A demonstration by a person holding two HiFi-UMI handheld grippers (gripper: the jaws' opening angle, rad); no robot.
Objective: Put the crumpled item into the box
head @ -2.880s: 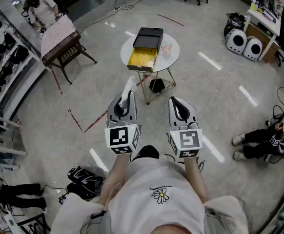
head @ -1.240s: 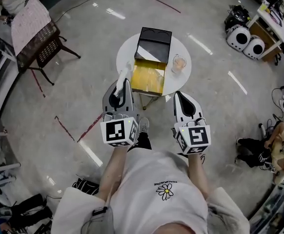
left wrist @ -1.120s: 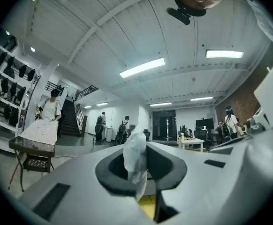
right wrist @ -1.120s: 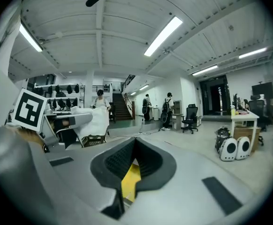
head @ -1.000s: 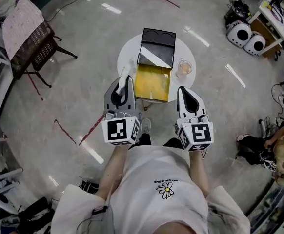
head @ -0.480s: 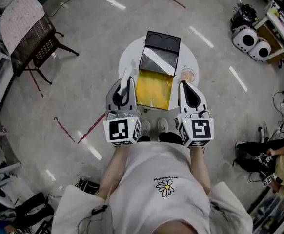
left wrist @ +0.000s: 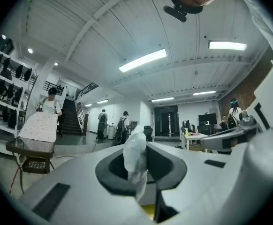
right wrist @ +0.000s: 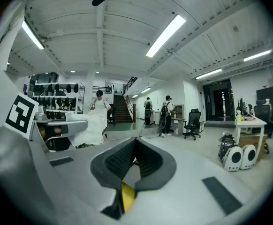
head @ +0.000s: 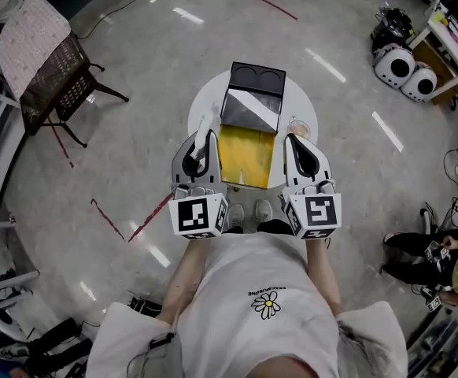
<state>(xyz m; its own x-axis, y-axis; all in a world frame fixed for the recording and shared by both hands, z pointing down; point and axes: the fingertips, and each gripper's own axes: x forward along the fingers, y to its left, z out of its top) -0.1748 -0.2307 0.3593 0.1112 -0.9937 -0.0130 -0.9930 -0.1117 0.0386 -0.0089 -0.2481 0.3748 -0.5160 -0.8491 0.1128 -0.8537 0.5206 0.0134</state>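
Observation:
An open box stands on a small round white table (head: 201,109), its yellow inside (head: 249,156) toward me and its black lid (head: 254,101) folded back. My left gripper (head: 206,135) is at the box's left edge, shut on a white crumpled item (head: 205,124) that sticks up past its tips. In the left gripper view the crumpled item (left wrist: 135,158) stands pinched between the dark pads (left wrist: 115,172), with the left gripper (left wrist: 139,149) pointing level across the room. My right gripper (head: 294,140) is at the box's right edge, shut and holding nothing. The right gripper (right wrist: 135,142) shows a strip of the yellow box (right wrist: 126,196) below its tips.
A glass cup (head: 298,126) sits on the table just beyond the right gripper. A chair draped with patterned cloth (head: 44,50) stands far left. Two white pet carriers (head: 398,65) are far right, and a person (head: 449,254) sits on the floor at right.
The table and box have come closer, and now the box lies between my two grippers. The left gripper still holds the crumpled item and the right stays shut.

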